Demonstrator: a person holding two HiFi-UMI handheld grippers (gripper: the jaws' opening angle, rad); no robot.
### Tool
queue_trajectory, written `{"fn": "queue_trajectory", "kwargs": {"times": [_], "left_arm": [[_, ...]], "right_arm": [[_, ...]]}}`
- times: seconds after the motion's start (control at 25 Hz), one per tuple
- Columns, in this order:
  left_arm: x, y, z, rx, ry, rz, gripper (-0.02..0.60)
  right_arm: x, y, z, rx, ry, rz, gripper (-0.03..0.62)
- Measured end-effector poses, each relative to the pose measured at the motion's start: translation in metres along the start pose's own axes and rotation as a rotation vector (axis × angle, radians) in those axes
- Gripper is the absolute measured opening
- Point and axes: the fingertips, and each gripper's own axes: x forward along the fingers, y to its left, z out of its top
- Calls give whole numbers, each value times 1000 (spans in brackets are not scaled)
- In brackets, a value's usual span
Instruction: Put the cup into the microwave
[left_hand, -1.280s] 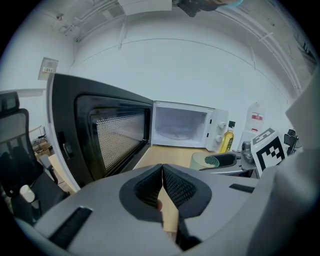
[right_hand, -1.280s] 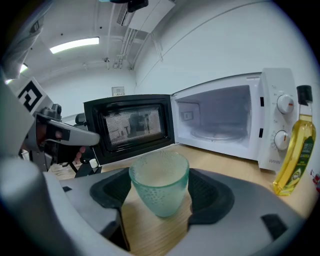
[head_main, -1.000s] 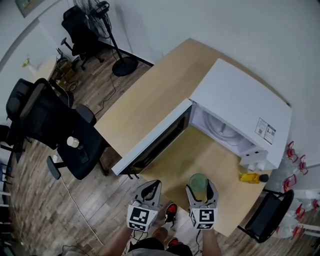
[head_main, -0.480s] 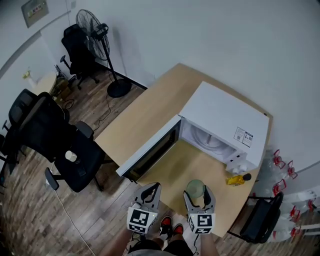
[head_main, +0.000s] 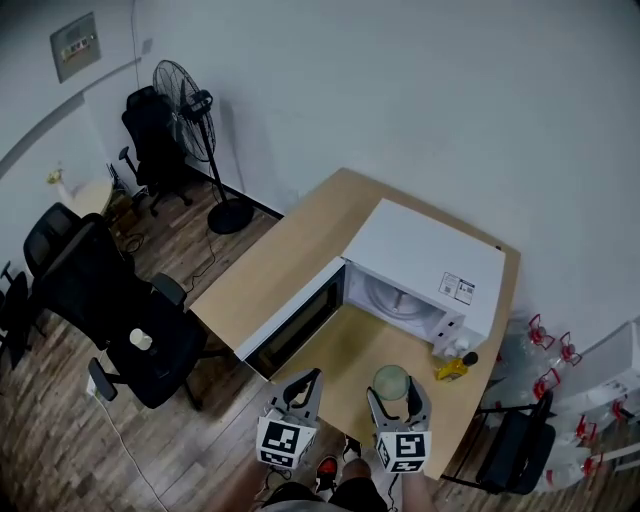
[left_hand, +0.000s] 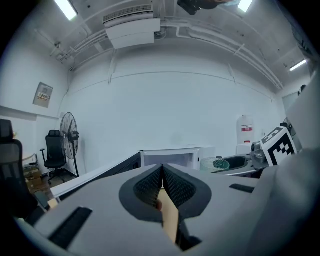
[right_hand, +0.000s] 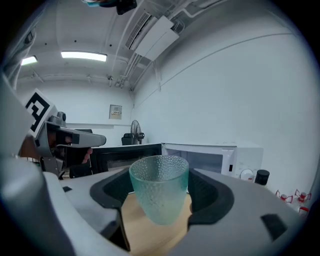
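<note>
A pale green dimpled glass cup (right_hand: 160, 187) stands upright between the jaws of my right gripper (right_hand: 161, 192), which is shut on it; in the head view the cup (head_main: 391, 381) shows over the near table edge, held by the right gripper (head_main: 392, 396). The white microwave (head_main: 420, 262) stands on the wooden table (head_main: 300, 240) with its door (head_main: 290, 318) swung open to the left, and its cavity (right_hand: 200, 161) faces me. My left gripper (head_main: 303, 388) is shut with nothing in it, hovering left of the right one; its pads (left_hand: 172, 187) meet.
A yellow bottle with a black cap (head_main: 452, 367) lies at the microwave's right front corner. Black office chairs (head_main: 110, 290) and a standing fan (head_main: 190, 110) are on the wood floor to the left. Another chair (head_main: 515, 450) stands at the right.
The head camera has pulled back and up, so the table and microwave look smaller and farther. Both grippers keep their places in front of me, the right one still holding the cup.
</note>
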Motion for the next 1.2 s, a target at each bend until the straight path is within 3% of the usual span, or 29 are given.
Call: {"fn": "queue_trajectory", "kwargs": {"times": [0.6,1.2], "left_arm": [[42,-9,29,43,-35,-9,23],[135,3,10,18,32,-37,23]], "right_arm": [[24,-40,32,-12,-68,-18,353],[108,-85,14,19,-22,-3,353]]}}
